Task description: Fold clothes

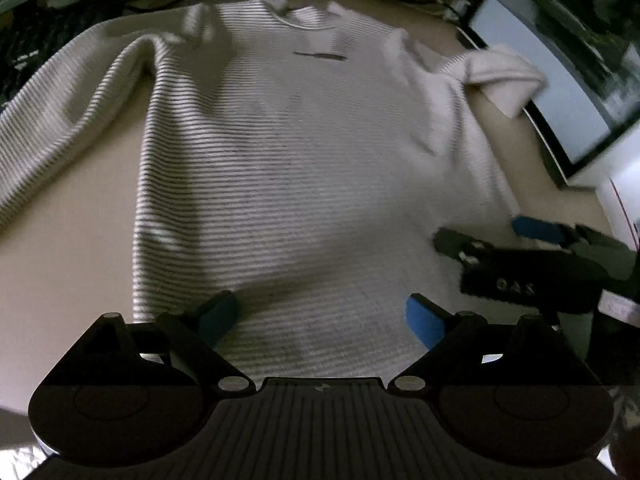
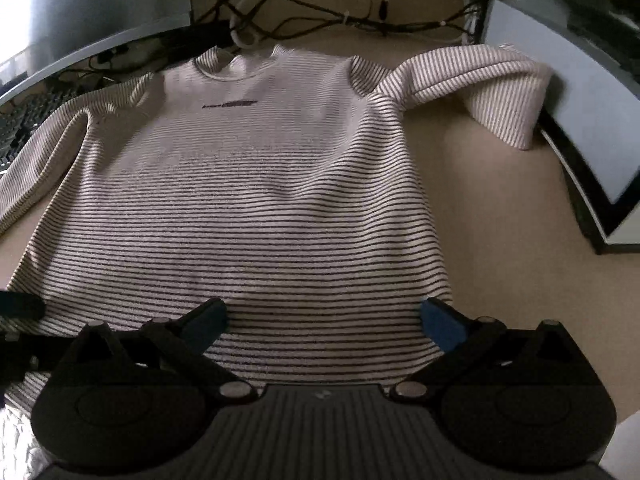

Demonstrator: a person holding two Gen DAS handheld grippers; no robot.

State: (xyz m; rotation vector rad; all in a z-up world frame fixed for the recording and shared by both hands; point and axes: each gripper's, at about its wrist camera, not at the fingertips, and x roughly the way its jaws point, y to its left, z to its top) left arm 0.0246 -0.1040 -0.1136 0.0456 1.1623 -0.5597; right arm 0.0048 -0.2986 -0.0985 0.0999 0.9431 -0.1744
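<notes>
Both grippers hover low over the hem, pointing toward the collar. The left gripper point(image 1: 322, 316) has its blue-padded jaws spread wide, holding nothing; the right gripper point(image 2: 324, 318) likewise stands apart, empty. The striped long-sleeve sweater point(image 2: 240, 200), a ribbed knit, lies flat face-up on the beige table point(image 2: 500, 208), one sleeve point(image 2: 480, 84) folded over near a monitor point(image 2: 580, 120).

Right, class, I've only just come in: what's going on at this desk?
A person holds two hand-held grippers over a cream, dark-striped long-sleeved knit sweater spread face up on a beige tabletop. The left hand-held gripper and right hand-held gripper both sit open at the hem. Nothing is gripped, and no fold is made yet.
</notes>
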